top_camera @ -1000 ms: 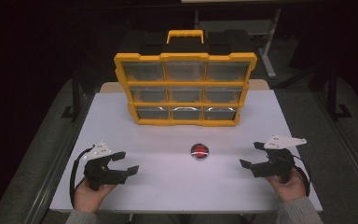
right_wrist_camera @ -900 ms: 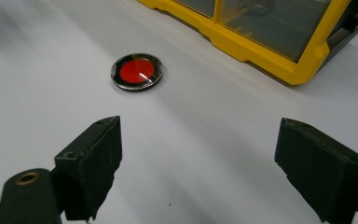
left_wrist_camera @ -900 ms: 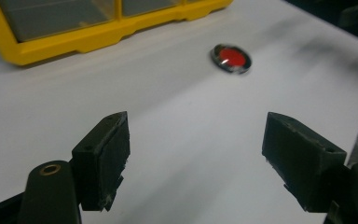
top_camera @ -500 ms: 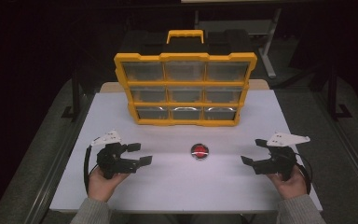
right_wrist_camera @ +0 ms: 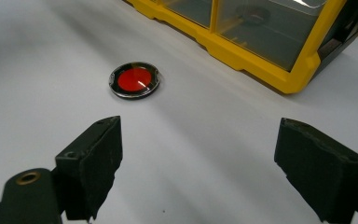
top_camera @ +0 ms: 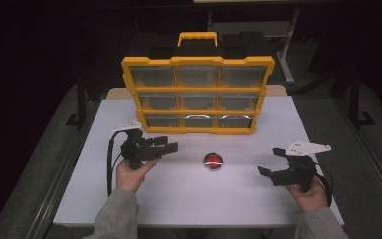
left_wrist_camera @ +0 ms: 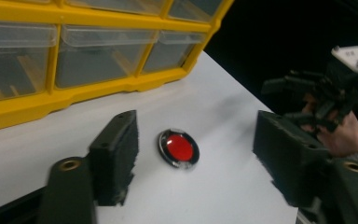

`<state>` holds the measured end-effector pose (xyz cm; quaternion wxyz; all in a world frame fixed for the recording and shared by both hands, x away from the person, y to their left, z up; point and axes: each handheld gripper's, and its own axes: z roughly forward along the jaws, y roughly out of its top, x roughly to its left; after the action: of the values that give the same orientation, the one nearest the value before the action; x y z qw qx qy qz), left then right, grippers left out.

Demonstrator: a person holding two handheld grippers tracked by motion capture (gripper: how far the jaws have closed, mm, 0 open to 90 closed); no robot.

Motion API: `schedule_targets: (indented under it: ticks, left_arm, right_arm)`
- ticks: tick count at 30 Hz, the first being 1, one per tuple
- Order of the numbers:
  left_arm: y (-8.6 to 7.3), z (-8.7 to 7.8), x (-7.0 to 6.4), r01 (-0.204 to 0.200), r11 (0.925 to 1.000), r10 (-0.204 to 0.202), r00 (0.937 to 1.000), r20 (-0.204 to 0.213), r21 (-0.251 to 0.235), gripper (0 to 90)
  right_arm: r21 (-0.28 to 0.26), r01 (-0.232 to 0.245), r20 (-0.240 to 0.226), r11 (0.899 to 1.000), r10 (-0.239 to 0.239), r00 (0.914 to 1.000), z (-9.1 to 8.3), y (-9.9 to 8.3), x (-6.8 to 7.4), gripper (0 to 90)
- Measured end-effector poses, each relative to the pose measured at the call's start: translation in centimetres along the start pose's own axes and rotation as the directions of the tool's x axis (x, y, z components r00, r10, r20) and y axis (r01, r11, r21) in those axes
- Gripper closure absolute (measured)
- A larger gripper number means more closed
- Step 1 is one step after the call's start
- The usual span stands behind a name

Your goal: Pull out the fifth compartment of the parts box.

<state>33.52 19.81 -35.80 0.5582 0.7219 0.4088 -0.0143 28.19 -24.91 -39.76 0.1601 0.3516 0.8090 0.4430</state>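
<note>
Flanking the unlabelled red disc [top_camera: 212,161] (jaws apart): left gripper [top_camera: 170,147], right gripper [top_camera: 272,162].

Table [top_camera: 189,199] brightly lit, surroundings dark; drawer fronts [top_camera: 199,120] glare.

Bare white worktop [top_camera: 189,199] lies all around the red disc [top_camera: 212,161], so there's open passage from left, right and the near side. On the far side the yellow drawer organizer [top_camera: 197,94] stands as a wall, with only a narrow strip of worktop between it and the disc. The left hand-held gripper [top_camera: 166,147] sits jaws apart just left of the disc; the right hand-held gripper [top_camera: 272,162] waits farther off.
</note>
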Motion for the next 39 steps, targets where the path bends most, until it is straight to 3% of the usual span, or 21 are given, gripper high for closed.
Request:
schedule_targets:
  ticks: [5, 9, 11, 16, 20, 23, 27, 29, 31, 34, 36, 38, 39]
  left_arm:
    - [1.6, 1.4, 0.4, 0.036, 0.9989, -0.036, 0.9994, 0.005, -0.029, 34.7]
    - [3.0, 2.4, 0.8, 0.108, 0.9926, -0.107, 0.9942, 0.009, -0.055, 37.1]
    - [3.7, 2.9, 0.7, 0.124, 0.9897, -0.123, 0.9923, 0.013, -0.072, 37.3]
    - [5.2, 4.4, -0.1, 0.147, 0.9843, -0.15, 0.9884, -0.025, -0.098, 44.9]
    - [6.0, 5.7, -0.1, 0.205, 0.9681, -0.212, 0.9765, -0.038, -0.144, 51.0]
    - [6.5, 6.5, 0.0, 0.265, 0.9461, -0.276, 0.9606, -0.035, -0.186, 55.6]
    - [7.0, 7.4, 0.4, 0.29, 0.9347, -0.305, 0.9513, -0.045, -0.206, 60.9]
    - [7.1, 7.7, 0.7, 0.303, 0.9255, -0.318, 0.9476, -0.031, -0.227, 64.1]
    - [7.3, 8.1, 0.8, 0.332, 0.9114, -0.341, 0.94, 0.004, -0.244, 66.3]
    - [7.4, 8.7, 0.7, 0.339, 0.9081, -0.352, 0.936, -0.008, -0.245, 69.7]
    - [7.3, 9.0, 0.8, 0.348, 0.9031, -0.361, 0.9324, -0.006, -0.251, 71.1]
    - [7.3, 9.2, 0.8, 0.364, 0.8935, -0.377, 0.9263, 0.002, -0.263, 72.8]
    - [7.3, 9.2, 0.8, 0.364, 0.8935, -0.377, 0.9263, 0.002, -0.263, 73.5]
  right_arm:
    - [0.001, 0.003, -0.009, 1.0, -0.003, 1.0, 0.2, 0.0, 0.0, 14.3]
    - [0.008, 0.01, -0.011, 1.0, -0.01, 0.9999, 0.3, -0.1, 0.1, 14.3]
    - [0.007, 0.011, -0.01, 1.0, -0.011, 0.9999, 0.4, -0.1, 0.1, 14.3]
    - [0.004, 0.005, -0.018, 1.0, -0.005, 0.9998, 0.5, -0.1, 0.0, 14.3]
    - [0.004, 0.009, -0.021, 1.0, -0.009, 0.9998, 0.5, -0.1, 0.1, 14.3]
    - [0.0, 0.017, -0.018, 1.0, -0.017, 0.9997, 0.4, -0.2, 0.1, 14.3]
    - [-0.006, 0.008, -0.019, 1.0, -0.008, 0.9998, 0.4, -0.2, -0.1, 14.3]
    - [-0.008, 0.007, -0.024, 1.0, -0.007, 0.9997, 0.4, -0.2, -0.2, 14.3]
    - [-0.007, 0.009, -0.025, 1.0, -0.009, 0.9996, 0.4, -0.3, -0.2, 14.3]
    - [-0.007, 0.011, -0.028, 1.0, -0.011, 0.9995, 0.5, -0.3, -0.2, 14.3]
    - [-0.01, 0.01, -0.028, 1.0, -0.01, 0.9995, 0.4, -0.3, -0.2, 14.3]
    - [-0.011, 0.005, -0.03, 1.0, -0.005, 0.9995, 0.4, -0.3, -0.2, 14.3]
    - [-0.011, 0.005, -0.03, 1.0, -0.005, 0.9995, 0.4, -0.3, -0.2, 14.3]
